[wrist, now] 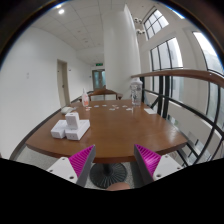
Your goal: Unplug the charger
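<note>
Still at the very start: looking for the charger, nothing held yet.

Hand-held gripper [110, 160] held up in the air, back from the near edge of the worktop [125, 135]. Two fingers wide apart, pink pads [82, 160] facing each other, nothing between them.

Round brown worktop ahead, in a big bright room with tall windows [165, 55] on one side and a door [64, 82] far off. White boxy things [70, 127] stacked near the left edge of the worktop. Could be the charger, or a plug block with the charger in it, but too small to tell. No cord to be seen. A clear bottle-like thing [135, 93] at the far edge, and something small and flat [149, 111] near the right edge. More tables [100, 95] further back.

Next move, as a guess: go forward and down toward the white things by the left edge. Get close enough to see which part is the plug. Then line up the fingers on both sides of it, squeeze, and pull straight out. Fingers wide enough already, so no need to open more. Careful not to knock the stack over on the way in.
</note>
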`<state>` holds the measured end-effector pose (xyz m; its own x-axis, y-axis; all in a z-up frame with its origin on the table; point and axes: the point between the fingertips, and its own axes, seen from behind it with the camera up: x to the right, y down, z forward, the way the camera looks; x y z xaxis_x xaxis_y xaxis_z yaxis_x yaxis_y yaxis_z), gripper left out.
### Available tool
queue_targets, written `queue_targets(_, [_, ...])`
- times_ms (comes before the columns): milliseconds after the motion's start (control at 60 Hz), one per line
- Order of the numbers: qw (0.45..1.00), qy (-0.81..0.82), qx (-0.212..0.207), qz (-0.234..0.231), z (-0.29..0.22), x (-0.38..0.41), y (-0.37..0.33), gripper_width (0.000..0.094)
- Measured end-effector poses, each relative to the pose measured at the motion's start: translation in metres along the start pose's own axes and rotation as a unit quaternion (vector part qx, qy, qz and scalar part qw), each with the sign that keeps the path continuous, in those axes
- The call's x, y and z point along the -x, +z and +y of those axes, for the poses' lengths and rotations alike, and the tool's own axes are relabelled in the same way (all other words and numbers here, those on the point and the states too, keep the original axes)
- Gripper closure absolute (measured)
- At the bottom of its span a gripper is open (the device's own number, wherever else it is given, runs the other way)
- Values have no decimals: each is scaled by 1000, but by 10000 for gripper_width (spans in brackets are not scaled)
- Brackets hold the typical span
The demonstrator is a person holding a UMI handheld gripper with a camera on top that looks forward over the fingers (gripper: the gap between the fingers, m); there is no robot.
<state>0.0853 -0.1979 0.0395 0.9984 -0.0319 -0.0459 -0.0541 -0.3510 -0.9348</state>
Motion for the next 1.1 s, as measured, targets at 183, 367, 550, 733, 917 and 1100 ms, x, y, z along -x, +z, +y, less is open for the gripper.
queue_targets(183, [1000,10,3,-23,0,18,2,136])
queue_targets(367, [996,23,-2,-85,-15,85,27,136])
queue_targets(550, [995,-14,-27,-94,-45,140,87,145])
queue_targets(733, [997,-20,-43,-67,-66,151,139,145])
queue_targets(917, [997,-13,-47,-62,-69,160,158,620])
queue_targets(1100, [996,-21,-77,-49,-73,160,158,764])
